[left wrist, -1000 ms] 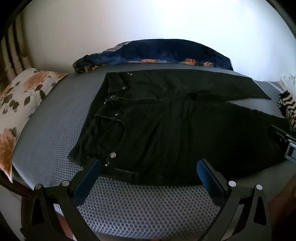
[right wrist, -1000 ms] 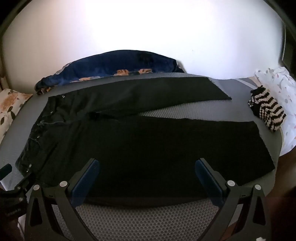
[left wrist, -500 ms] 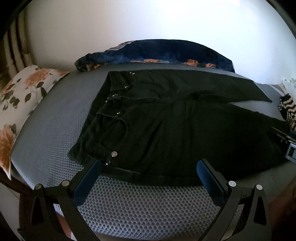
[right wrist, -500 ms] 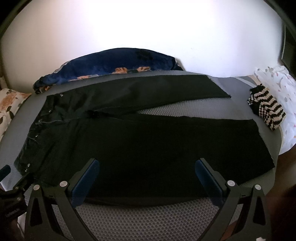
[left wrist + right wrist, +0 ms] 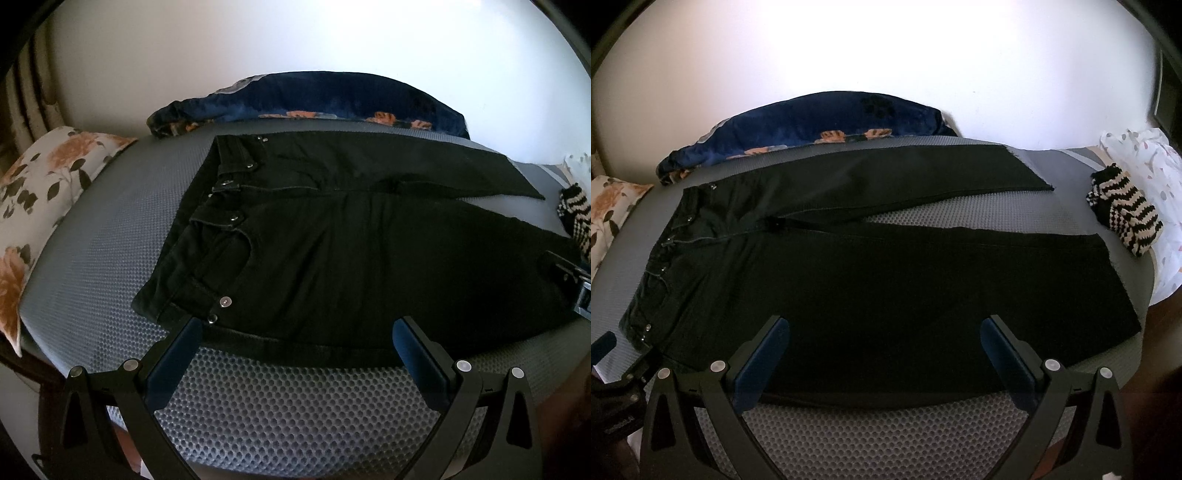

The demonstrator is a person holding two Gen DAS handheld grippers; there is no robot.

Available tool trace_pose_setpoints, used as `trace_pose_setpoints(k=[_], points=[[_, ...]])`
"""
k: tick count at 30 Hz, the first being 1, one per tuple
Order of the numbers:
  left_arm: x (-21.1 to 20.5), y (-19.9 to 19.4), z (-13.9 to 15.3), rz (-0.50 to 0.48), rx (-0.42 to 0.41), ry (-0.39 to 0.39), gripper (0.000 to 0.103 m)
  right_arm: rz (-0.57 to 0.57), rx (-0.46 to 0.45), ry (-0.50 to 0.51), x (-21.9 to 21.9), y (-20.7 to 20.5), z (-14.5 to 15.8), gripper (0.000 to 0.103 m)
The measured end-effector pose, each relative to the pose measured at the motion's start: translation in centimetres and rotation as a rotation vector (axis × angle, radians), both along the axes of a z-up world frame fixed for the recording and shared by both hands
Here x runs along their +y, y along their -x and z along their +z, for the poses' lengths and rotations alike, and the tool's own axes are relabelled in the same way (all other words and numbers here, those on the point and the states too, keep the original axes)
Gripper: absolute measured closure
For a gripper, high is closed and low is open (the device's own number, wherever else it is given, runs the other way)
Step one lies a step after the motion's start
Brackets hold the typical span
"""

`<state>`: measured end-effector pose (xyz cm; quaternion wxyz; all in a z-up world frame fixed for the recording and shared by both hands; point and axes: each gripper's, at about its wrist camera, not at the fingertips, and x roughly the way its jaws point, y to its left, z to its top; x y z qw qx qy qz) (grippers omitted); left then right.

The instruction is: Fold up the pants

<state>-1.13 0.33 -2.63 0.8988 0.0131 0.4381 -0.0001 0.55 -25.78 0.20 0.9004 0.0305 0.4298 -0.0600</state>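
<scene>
one pants (image 5: pixel 871 280), two grippers (image 5: pixel 295 339) (image 5: pixel 884 338), one blanket (image 5: pixel 812 122)

A grey mesh-textured bed (image 5: pixel 886 428) carries the black pants (image 5: pixel 871 288) spread flat, waistband left. A navy floral blanket (image 5: pixel 820 125) lies along the far edge, a floral pillow (image 5: pixel 40 206) left, a striped knit item (image 5: pixel 1126 218) right.

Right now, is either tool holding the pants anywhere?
No. Both the left tool and the right tool are open and empty, poised at the near edge of the black pants, which lie flat, unheld.
</scene>
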Motion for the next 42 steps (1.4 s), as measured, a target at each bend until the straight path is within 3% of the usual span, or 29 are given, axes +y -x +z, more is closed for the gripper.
trace_pose_setpoints(k=[28, 42], points=[[0.8, 1.0, 2.2, 0.056, -0.035, 0.004, 0.001, 0.051, 0.016, 0.025, 1.4, -0.3, -0.1, 0.001], [0.8, -1.1, 2.0, 0.037, 0.003, 0.005, 0.001, 0.058, 0.004, 0.038, 1.2, -0.4, -0.1, 0.001]])
